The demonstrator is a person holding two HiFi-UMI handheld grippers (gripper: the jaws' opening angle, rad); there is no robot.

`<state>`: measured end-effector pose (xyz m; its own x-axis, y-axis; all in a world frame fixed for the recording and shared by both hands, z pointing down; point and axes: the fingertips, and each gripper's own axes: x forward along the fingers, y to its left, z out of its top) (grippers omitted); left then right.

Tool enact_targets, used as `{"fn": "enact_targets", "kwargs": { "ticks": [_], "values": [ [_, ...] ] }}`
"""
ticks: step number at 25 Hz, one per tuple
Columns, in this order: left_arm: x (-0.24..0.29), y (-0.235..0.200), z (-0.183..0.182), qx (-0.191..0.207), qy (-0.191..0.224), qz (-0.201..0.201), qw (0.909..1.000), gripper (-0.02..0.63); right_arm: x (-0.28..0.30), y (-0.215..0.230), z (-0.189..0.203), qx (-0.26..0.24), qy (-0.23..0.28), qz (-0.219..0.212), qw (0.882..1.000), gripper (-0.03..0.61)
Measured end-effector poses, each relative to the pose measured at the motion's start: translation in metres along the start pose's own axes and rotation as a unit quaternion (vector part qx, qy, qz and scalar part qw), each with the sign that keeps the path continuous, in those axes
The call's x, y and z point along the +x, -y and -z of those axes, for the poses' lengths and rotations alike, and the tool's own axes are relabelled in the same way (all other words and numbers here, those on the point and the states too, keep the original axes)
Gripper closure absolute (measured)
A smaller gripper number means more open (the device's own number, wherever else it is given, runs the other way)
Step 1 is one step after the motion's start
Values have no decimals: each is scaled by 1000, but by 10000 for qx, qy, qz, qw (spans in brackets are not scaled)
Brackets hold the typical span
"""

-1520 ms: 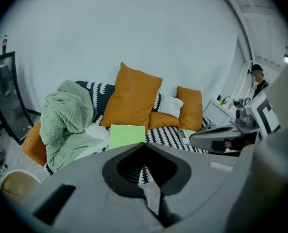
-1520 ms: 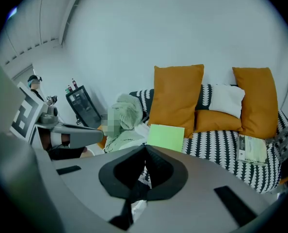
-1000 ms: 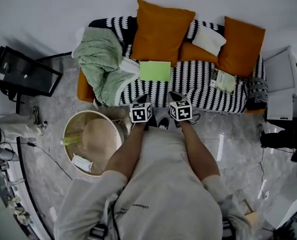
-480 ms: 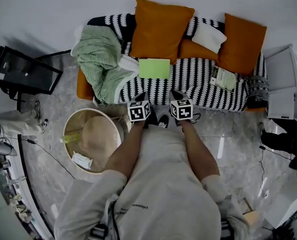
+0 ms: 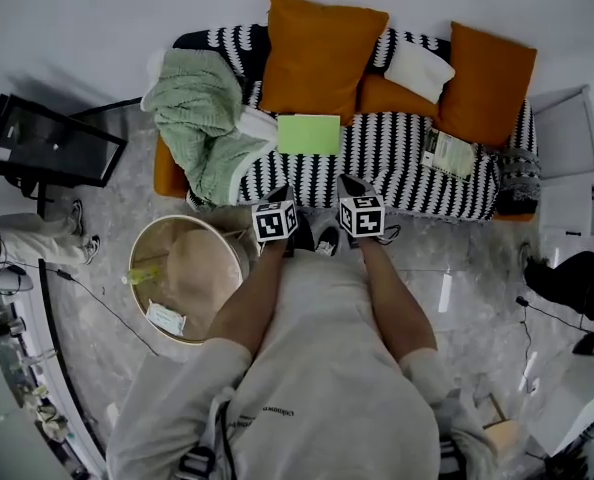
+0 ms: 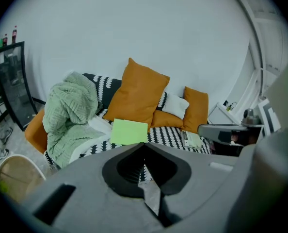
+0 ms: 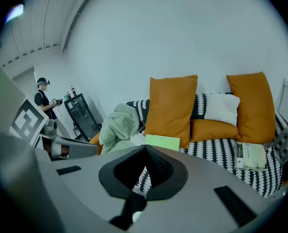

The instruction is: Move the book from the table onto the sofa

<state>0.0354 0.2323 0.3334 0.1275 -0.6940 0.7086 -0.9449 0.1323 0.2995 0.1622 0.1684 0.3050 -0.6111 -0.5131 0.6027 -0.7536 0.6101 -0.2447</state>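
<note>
The book is lime green, the sofa black-and-white patterned, the cushions orange.

**Camera arrangement: one overhead view, two low views facing the sofa**

The head view looks steeply down from above the person, over the shoulders and forearms to the whole sofa beyond. The left gripper view and the right gripper view sit low and side by side, each facing along its own jaws at the sofa front from nearby. All three views share the sofa seat, the orange cushions and the green blanket. Each gripper view catches the other gripper at its edge.
</note>
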Motion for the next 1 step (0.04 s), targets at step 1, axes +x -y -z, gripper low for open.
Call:
{"fn": "enact_targets", "kwargs": {
  "ticks": [1],
  "values": [
    [1,-1,0,-66,-1,-15,10000,603,0,1,0,-11,-8,-9,10000,572]
  ]
}}
